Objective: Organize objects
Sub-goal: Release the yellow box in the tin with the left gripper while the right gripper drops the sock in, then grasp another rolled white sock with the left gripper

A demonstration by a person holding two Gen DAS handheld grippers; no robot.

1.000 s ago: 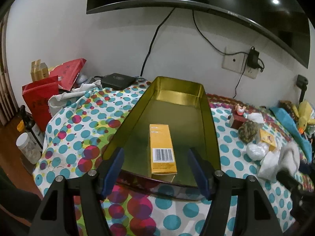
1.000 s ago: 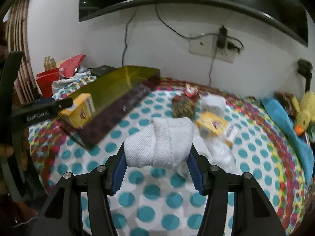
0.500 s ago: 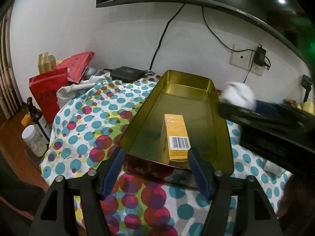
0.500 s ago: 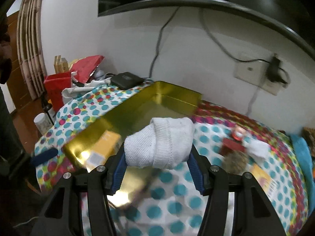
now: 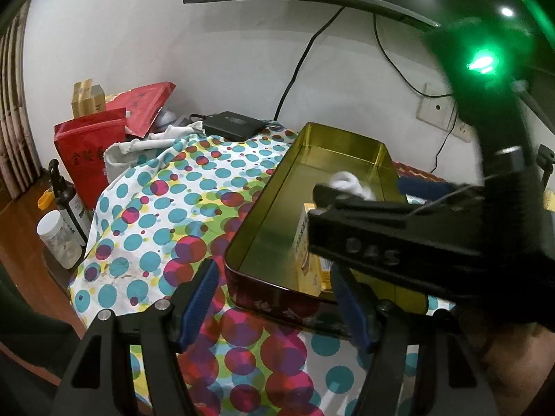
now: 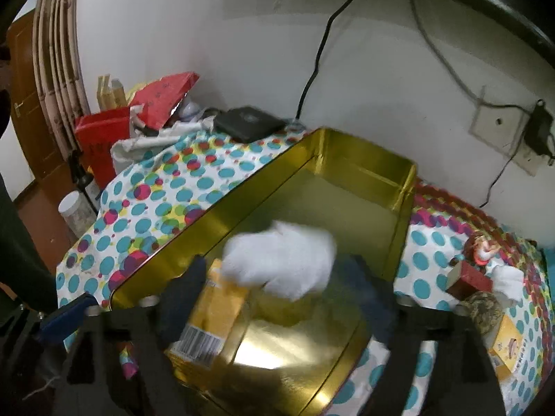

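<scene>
A long gold tin tray (image 6: 367, 173) (image 5: 263, 208) lies on the polka-dot cloth, with a yellow box (image 6: 215, 315) (image 5: 307, 242) flat inside its near end. My right gripper (image 6: 277, 291) hovers over that end with its jaws opening. The white rolled sock (image 6: 281, 260) (image 5: 347, 182) is blurred between the fingers, loose from the pads, just above the box. Seen from the left wrist, the right gripper (image 5: 399, 239) crosses over the tray from the right. My left gripper (image 5: 274, 301) stands open in front of the tray's near wall, holding nothing.
Red bags (image 5: 86, 145), a black box (image 5: 232, 126), a dark bottle (image 5: 66, 201) and a white jar (image 5: 57, 239) crowd the cloth's left edge. Right of the tray lie a small figurine (image 6: 484, 249), a red box (image 6: 470, 277), a brown ball (image 6: 482, 308) and another yellow box (image 6: 503, 343).
My right gripper carried the sock left from the cloth to above the tray, and its jaws have now spread, letting the sock go. The left gripper drifted only slightly.
</scene>
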